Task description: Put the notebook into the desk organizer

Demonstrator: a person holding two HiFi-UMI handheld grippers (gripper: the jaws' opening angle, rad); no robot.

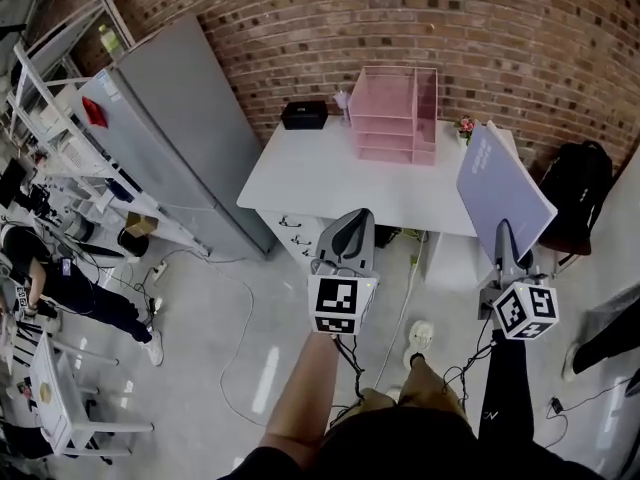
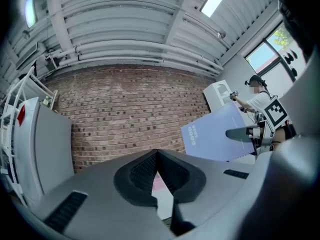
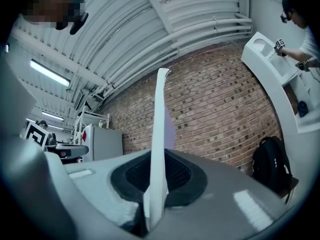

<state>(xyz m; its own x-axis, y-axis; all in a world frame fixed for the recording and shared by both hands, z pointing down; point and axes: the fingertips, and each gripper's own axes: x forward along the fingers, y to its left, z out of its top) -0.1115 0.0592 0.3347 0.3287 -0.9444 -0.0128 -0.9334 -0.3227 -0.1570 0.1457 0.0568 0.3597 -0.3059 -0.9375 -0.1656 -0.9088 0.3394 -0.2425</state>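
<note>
Lilac notebook [image 1: 505,180] clamped in right claw [image 1: 503,232]; left claw [image 1: 357,218] closed, both pointing forward

You held both arms forward, side by side. Your left gripper [image 1: 358,218] pointed level, its jaws together with nothing between them. Your right gripper [image 1: 503,230] tilted slightly upward, jaws clamped on the notebook [image 1: 505,178].

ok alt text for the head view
The right gripper holds a lavender notebook by its edge near a white desk. A pink desk organizer stands at its back by a brick wall; the left gripper is shut, empty.
</note>
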